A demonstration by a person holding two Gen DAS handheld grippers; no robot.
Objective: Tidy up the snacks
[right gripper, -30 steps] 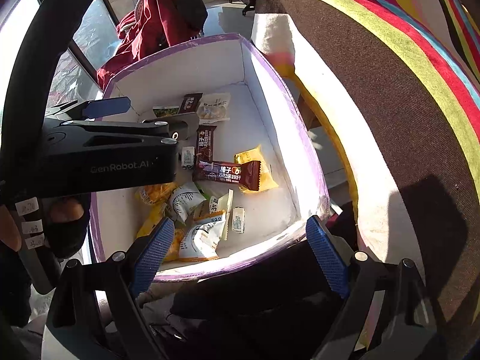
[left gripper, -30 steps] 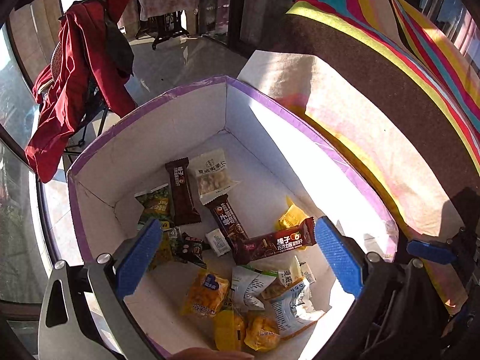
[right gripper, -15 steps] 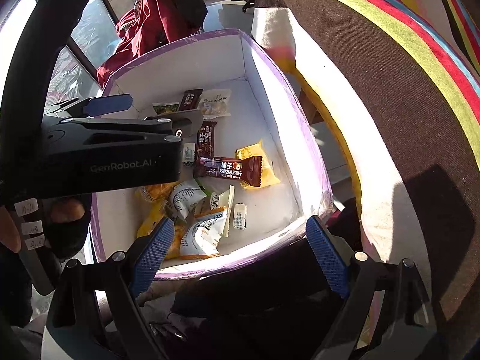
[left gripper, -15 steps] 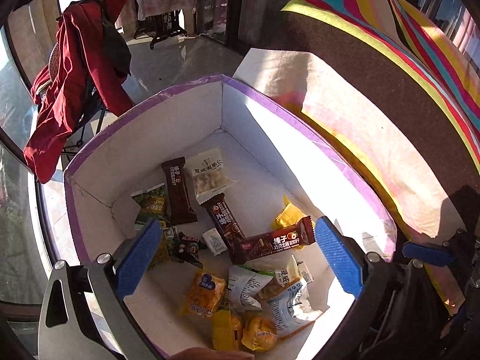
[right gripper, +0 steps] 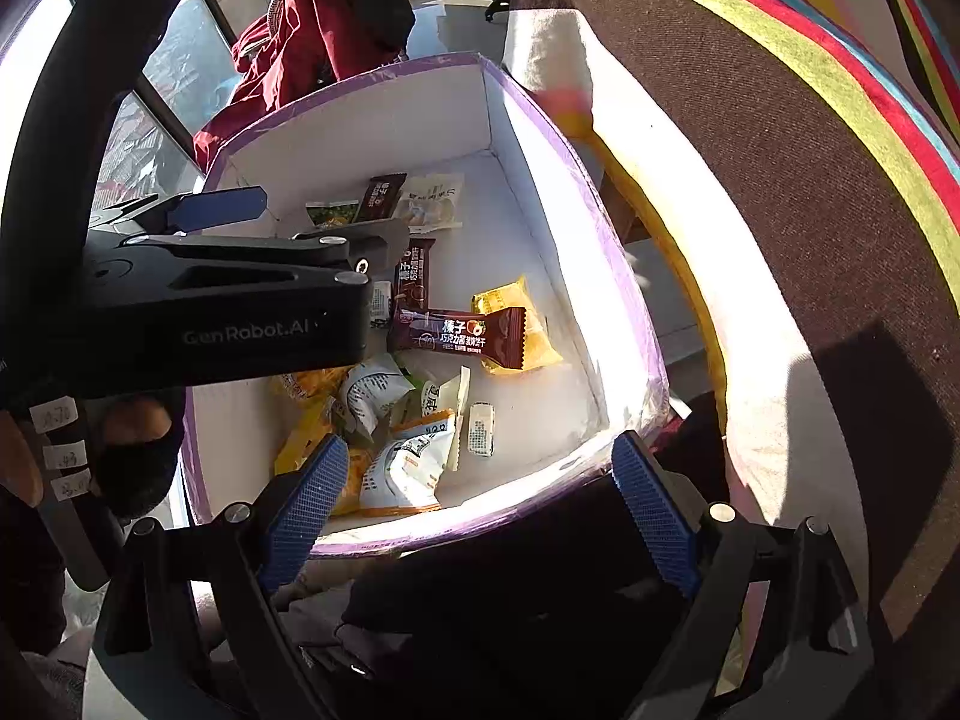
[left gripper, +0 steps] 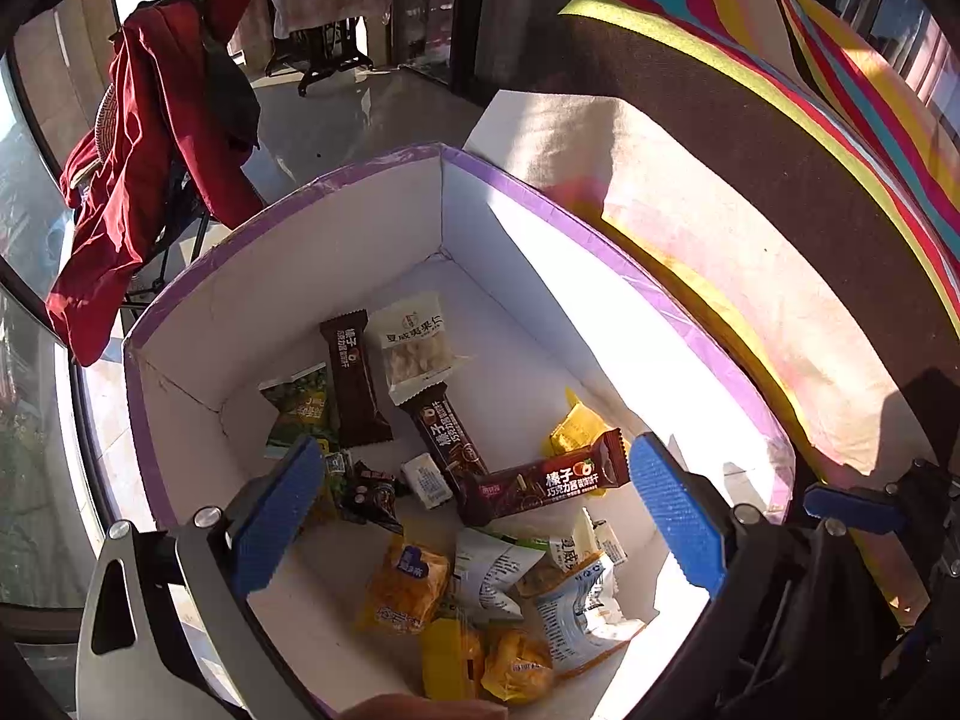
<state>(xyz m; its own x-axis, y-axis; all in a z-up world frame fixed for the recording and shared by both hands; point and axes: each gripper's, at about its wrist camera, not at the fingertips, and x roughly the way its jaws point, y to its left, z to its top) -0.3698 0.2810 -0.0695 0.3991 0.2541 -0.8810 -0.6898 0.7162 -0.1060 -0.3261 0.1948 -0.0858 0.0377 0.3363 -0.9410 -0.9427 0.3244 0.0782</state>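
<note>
A white box with a purple rim [left gripper: 606, 252] holds several snack packets: brown chocolate bars [left gripper: 354, 378], a white nut packet [left gripper: 417, 345], a green packet [left gripper: 300, 411] and yellow packets [left gripper: 405, 585]. A brown bar [left gripper: 543, 483] lies across the middle; it also shows in the right wrist view [right gripper: 462, 333]. My left gripper [left gripper: 474, 516] is open and empty above the box. My right gripper [right gripper: 480, 507] is open and empty at the box's near rim [right gripper: 480, 516]. The left gripper's black body [right gripper: 198, 306] hides part of the box.
A striped cloth [left gripper: 810, 138] covers furniture to the right of the box. A cream cloth [left gripper: 678, 228] lies beside the box wall. A chair with red clothes [left gripper: 150, 144] stands at the far left on the tiled floor.
The left gripper has risen slightly, so the box sits a little lower in its view. The right gripper has barely moved. Both stay open.
</note>
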